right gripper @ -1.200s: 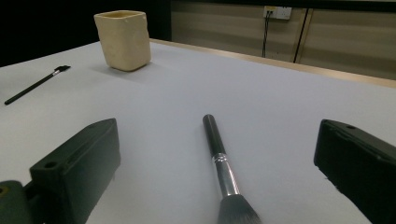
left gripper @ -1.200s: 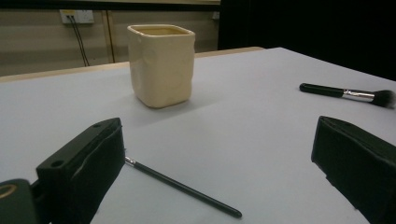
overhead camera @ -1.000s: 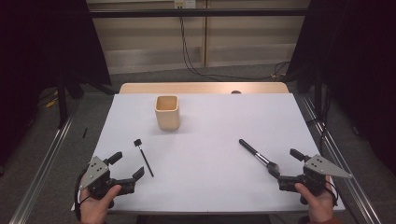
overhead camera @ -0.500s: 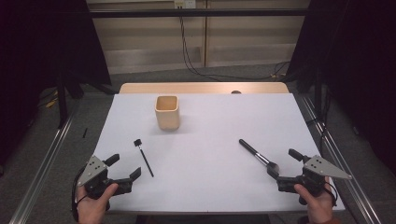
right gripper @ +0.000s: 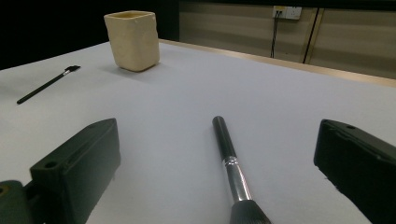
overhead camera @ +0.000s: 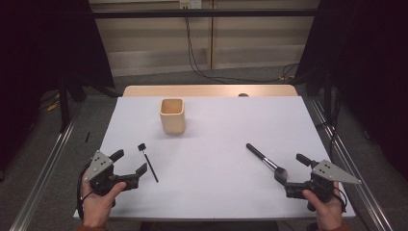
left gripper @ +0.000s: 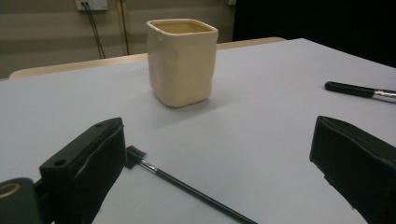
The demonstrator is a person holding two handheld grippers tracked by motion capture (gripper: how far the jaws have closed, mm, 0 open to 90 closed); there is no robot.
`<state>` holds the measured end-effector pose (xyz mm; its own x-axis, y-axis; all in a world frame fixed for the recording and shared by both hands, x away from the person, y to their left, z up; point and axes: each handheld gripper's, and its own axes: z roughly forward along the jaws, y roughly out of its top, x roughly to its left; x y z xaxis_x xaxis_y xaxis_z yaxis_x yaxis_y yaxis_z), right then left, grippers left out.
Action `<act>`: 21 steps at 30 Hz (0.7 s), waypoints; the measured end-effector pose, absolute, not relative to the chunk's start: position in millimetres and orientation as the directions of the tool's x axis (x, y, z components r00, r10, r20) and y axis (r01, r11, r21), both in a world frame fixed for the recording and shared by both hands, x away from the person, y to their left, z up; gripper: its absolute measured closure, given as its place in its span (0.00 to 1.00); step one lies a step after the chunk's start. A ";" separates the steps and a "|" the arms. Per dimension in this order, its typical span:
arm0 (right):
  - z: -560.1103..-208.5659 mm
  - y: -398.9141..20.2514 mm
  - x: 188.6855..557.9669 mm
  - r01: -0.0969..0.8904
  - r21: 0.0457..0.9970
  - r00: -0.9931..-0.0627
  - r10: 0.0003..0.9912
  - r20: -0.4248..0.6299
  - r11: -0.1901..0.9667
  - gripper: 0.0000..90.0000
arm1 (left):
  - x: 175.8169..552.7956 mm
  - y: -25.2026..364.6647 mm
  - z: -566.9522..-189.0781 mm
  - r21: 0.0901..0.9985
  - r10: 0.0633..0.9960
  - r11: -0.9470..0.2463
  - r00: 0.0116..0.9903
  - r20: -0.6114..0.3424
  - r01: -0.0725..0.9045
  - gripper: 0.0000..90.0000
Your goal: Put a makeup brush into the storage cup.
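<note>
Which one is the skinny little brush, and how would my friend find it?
Start at the cream cup standing on the white table, then look toward the person's left gripper. The thin black brush lies flat just beside it. It is much slimmer than the thick-handled brush lying by the right gripper.

our left gripper pulled back a bit toward us, now just beside the thin brush, right side same-ish
</note>
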<state>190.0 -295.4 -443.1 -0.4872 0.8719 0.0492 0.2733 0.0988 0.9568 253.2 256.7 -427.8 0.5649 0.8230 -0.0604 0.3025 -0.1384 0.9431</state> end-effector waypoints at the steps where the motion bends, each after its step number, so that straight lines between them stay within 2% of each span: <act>1: -443.1 -295.4 190.1 0.274 0.957 -0.486 0.872 0.050 0.098 0.00 | 255.4 257.3 -426.1 0.943 0.823 -0.138 0.565 -0.060 0.302 0.03; 21: -444.3 -296.8 191.4 0.283 0.955 -0.479 0.875 0.061 0.088 0.00 | 294.9 250.7 -417.9 0.929 0.825 -0.181 0.564 -0.035 0.323 0.03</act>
